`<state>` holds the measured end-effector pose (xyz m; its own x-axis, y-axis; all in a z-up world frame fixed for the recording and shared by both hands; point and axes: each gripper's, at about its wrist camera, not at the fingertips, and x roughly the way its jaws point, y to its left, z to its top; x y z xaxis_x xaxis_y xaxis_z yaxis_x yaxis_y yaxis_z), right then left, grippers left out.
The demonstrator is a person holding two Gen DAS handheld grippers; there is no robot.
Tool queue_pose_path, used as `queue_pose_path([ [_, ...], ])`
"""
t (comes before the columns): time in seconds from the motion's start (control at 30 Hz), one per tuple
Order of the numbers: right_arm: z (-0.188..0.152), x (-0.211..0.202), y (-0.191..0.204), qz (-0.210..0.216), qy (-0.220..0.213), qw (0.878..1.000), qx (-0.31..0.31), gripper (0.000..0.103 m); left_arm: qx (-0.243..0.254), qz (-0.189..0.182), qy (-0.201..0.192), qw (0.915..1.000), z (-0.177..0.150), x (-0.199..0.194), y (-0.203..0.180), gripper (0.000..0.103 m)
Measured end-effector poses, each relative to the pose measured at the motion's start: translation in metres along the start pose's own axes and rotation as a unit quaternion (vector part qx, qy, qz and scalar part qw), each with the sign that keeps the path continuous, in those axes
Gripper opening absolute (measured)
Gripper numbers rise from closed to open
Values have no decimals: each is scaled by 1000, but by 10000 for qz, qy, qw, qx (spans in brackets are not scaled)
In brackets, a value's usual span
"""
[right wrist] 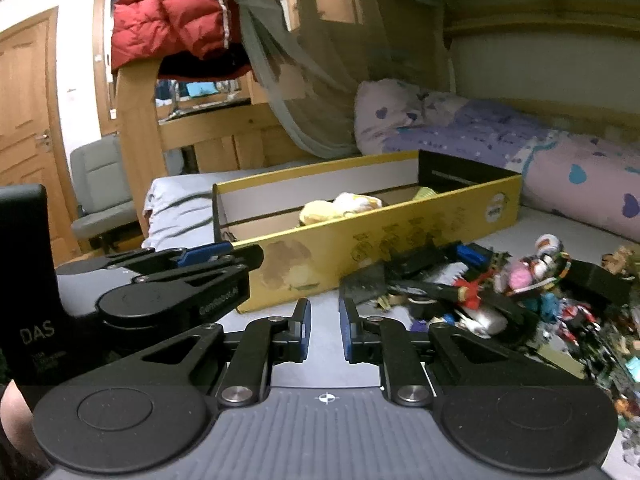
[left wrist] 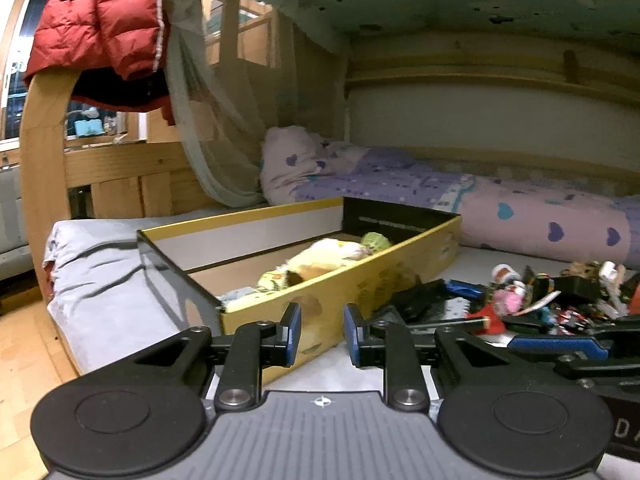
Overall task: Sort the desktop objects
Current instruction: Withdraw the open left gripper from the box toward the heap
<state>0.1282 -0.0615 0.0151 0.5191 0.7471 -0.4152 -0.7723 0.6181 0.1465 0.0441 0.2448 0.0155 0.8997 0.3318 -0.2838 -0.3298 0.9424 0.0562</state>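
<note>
Both your left gripper (left wrist: 322, 330) and right gripper (right wrist: 325, 330) stand spread and empty, with 2 or so soft toys (left wrist: 320, 260) in the yellow box (left wrist: 360, 284) (most of the toy pile (right wrist: 520, 300) just beside it remains unsorted).

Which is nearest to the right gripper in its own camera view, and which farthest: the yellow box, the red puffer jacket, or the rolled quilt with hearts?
1. Yellow box, just ahead of the right gripper.
2. Rolled quilt, behind the box, right.
3. Red puffer jacket, hung high, upper left.
</note>
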Motion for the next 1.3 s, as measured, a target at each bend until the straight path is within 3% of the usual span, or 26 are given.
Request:
queue_pose_path([
  [0.57,-16,-51,-34,-412,-81,9984,380,20,321,-872,68,9957,-15,-34,-64,25],
  [1.3,-51,-96,-71,-927,43,9923,815,20,468,-1230,174,9911,-30,-50,-88,27],
])
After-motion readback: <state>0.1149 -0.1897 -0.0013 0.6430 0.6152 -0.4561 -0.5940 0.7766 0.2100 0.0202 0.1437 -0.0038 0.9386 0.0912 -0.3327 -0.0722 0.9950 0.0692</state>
